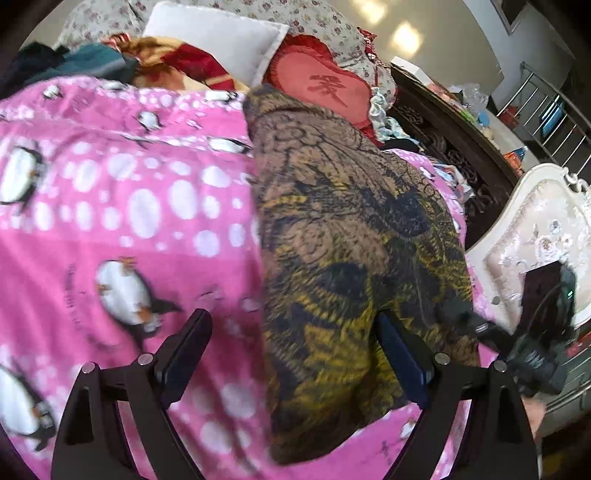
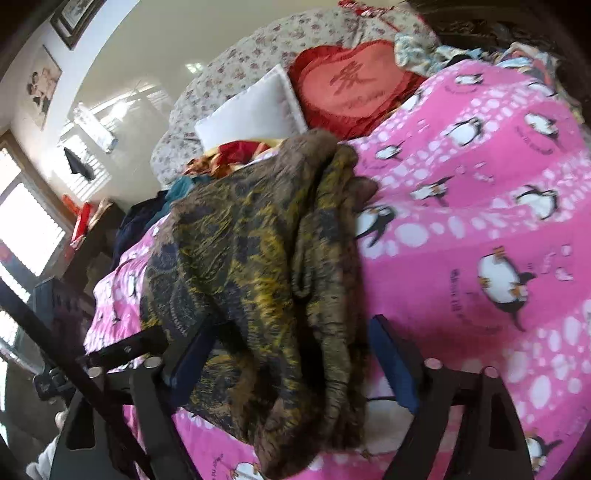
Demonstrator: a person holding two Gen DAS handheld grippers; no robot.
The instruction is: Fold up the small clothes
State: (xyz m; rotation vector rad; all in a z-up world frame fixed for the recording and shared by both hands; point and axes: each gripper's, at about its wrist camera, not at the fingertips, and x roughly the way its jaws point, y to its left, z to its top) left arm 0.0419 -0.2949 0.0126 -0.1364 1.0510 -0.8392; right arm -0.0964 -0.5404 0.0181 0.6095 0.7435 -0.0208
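A brown garment with yellow and dark blue pattern lies folded lengthwise on the pink penguin blanket. My left gripper is open above the garment's near end, its right finger at the cloth's edge. In the right wrist view the same garment lies bunched in thick folds on the blanket. My right gripper is open with both fingers spread to either side of the garment's near end. The right gripper also shows at the right edge of the left wrist view.
A red heart cushion, a white pillow and a floral quilt lie at the bed's head. Other clothes are piled at the far left. A dark carved bedframe and a white upholstered chair stand to the right.
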